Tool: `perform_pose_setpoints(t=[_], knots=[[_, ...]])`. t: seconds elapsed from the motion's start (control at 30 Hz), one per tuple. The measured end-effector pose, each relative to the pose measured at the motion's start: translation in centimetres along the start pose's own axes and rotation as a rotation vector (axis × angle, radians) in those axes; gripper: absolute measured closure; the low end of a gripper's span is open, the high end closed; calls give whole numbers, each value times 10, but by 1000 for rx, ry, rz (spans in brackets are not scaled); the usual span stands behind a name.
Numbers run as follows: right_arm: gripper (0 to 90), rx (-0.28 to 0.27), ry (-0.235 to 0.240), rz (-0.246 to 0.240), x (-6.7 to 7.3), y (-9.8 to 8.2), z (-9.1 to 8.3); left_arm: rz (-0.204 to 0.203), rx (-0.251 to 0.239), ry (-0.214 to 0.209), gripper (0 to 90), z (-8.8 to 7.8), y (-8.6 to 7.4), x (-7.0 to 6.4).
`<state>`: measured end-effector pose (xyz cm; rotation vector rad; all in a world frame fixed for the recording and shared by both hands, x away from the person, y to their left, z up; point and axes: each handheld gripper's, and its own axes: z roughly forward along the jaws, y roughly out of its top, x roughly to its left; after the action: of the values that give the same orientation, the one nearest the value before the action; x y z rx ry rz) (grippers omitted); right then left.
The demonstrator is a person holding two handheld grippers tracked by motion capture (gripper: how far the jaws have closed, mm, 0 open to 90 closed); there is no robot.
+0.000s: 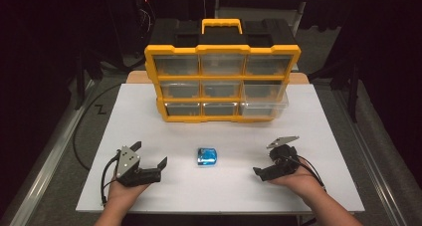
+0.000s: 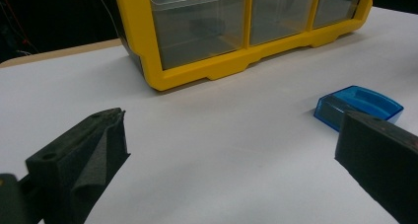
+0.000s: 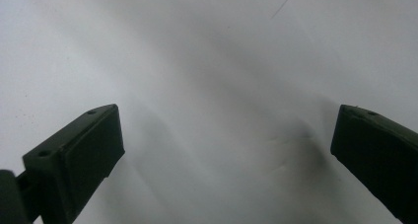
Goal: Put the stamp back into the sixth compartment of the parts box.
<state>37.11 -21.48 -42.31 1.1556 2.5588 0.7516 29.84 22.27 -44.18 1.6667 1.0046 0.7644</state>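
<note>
A small blue translucent box (image 1: pixel 207 157) lies on the white table (image 1: pixel 144 116), in front of a yellow organizer (image 1: pixel 222 81) with clear drawers. My left gripper (image 1: pixel 150 154) rests on the table to the left of the box, open and holding nothing. In the left gripper view the blue box (image 2: pixel 359 104) sits just beyond the right jaw, and the organizer (image 2: pixel 236 36) stands farther back. My right gripper (image 1: pixel 268 162) lies to the right of the box, also open. In the right gripper view its jaws stand wide apart around the gripper's midpoint (image 3: pixel 226 135), with bare table between them.
The organizer's bottom-right drawer (image 1: pixel 263 106) sticks out a little toward me. A black handle section with a yellow grip (image 1: pixel 222 26) tops the organizer. Dark floor and a cable (image 1: pixel 82 131) lie off the table's left edge.
</note>
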Motion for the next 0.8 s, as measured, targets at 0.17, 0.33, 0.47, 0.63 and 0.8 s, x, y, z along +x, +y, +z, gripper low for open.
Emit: perform_pose_setpoints(t=[0.17,0.33,0.47,0.63,0.8], knots=[[10,33,16,-8,1,0,3,2,1,-4,4,0,0,0],[10,59,29,-16,2,4,2,0,-5,0,4,0,0,0],[10,74,35,-40,2,8,2,0,-5,1,3,0,0,0],[10,100,40,-65,6,17,0,-1,-1,-1,4,0,0,0],[10,109,55,-93,10,27,0,-6,-4,-1,4,0,0,0]])
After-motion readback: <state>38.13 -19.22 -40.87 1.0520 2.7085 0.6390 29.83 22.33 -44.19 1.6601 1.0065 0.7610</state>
